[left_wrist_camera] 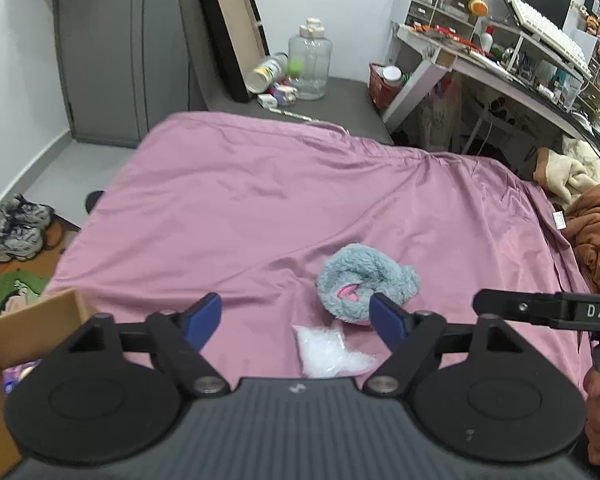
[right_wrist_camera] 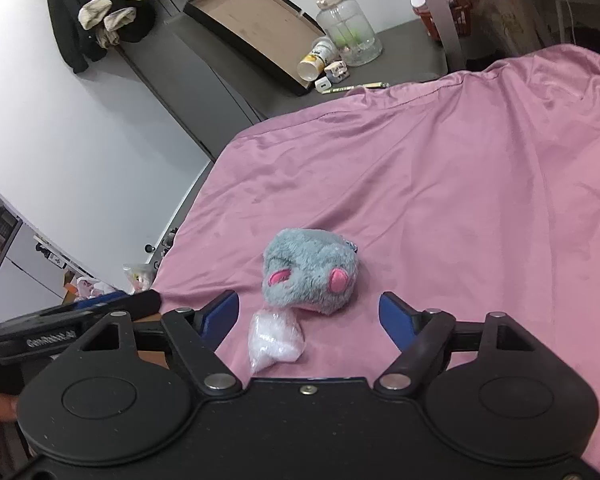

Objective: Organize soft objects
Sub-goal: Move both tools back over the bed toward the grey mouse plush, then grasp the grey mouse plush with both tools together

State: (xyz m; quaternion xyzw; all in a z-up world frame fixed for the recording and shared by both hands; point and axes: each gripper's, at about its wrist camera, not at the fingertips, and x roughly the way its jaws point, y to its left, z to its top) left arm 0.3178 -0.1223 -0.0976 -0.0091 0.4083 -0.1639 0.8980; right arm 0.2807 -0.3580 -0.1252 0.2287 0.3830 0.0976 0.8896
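Both tools over the pink bedsheet (left_wrist_camera: 260,200), angled down at it. Left tool (left_wrist_camera: 296,320) spread, nothing between the blue pads; right tool (right_wrist_camera: 308,316) also spread and empty. Grey plush mouse (right_wrist_camera: 310,276) with pink ears lies on the sheet, about 12 o'clock from the right tool, 1 o'clock from the left, just past the fingertips. Small clear bag of white filling (right_wrist_camera: 274,338) sits touching or just beside the plush at its 7 o'clock, between the right tool's fingers but not pinched. Cardboard box (left_wrist_camera: 28,332) at 9 o'clock of the left tool, at the bed edge.
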